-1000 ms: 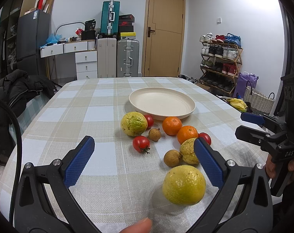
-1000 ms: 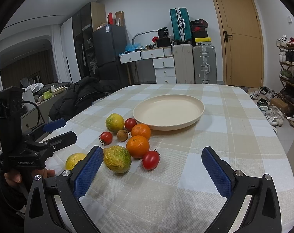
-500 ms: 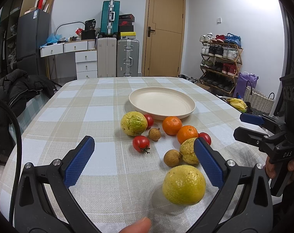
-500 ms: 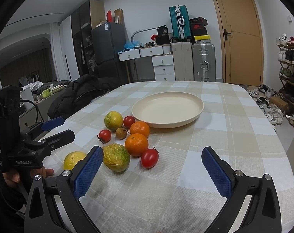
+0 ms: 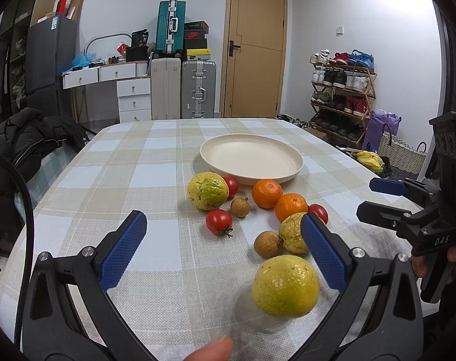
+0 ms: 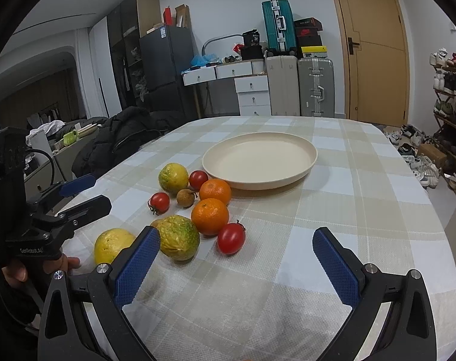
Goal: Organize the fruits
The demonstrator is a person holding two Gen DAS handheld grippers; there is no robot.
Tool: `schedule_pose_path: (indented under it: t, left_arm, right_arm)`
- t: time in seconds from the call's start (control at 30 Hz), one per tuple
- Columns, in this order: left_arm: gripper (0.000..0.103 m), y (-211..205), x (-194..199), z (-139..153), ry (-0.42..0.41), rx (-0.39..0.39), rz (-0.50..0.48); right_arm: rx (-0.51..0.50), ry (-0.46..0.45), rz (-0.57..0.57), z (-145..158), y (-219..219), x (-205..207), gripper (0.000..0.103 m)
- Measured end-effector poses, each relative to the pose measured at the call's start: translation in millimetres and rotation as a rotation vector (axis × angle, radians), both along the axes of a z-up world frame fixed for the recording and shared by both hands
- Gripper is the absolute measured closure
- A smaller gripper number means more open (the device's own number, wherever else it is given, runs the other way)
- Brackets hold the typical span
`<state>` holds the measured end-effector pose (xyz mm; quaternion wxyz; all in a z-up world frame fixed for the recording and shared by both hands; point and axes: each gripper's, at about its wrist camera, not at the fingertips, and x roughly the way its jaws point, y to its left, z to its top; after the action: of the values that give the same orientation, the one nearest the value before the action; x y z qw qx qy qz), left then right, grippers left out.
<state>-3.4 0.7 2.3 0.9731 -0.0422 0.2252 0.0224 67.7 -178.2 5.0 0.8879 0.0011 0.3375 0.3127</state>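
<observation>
Evidently nothing is sorted yet: the plate [image 5: 252, 158] lies bare beyond both tools. The left gripper [image 5: 225, 246] gapes wide and holds nothing, with the nearest yellow fruit [image 5: 285, 285] just inside its right finger. The right gripper [image 6: 237, 264] is equally wide and empty, the fruit cluster [image 6: 210, 215] ahead toward its left finger. Every fruit awaits moving.
</observation>
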Motion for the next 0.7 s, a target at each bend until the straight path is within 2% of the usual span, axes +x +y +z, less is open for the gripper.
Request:
schedule_pose_path:
  t: [0.3, 0.4, 0.6, 0.7]
  left_arm:
    - [0.001, -1.2, -2.4, -1.3, 0.006, 0.004, -0.002]
    - [0.001, -3.0, -4.6, -1.9, 0.012, 0.010, -0.007]
    - [0.001, -6.4, -7.9, -0.7, 0.023, 0.014, -0.015]
    - [0.001, -6.6, -9.4, -3.1, 0.055, 0.002, -0.019]
  right_arm:
    - [-0.025, -0.046, -0.035, 3.5, 1.4, 1.0, 0.000]
    - [-0.013, -0.020, -0.030, 3.5, -0.6, 5.7, 0.000]
    - [-0.066, -0.030, -0.041, 4.2, 5.0, 3.2, 0.000]
    - [-0.112, -0.036, -0.042, 4.2, 11.0, 0.6, 0.000]
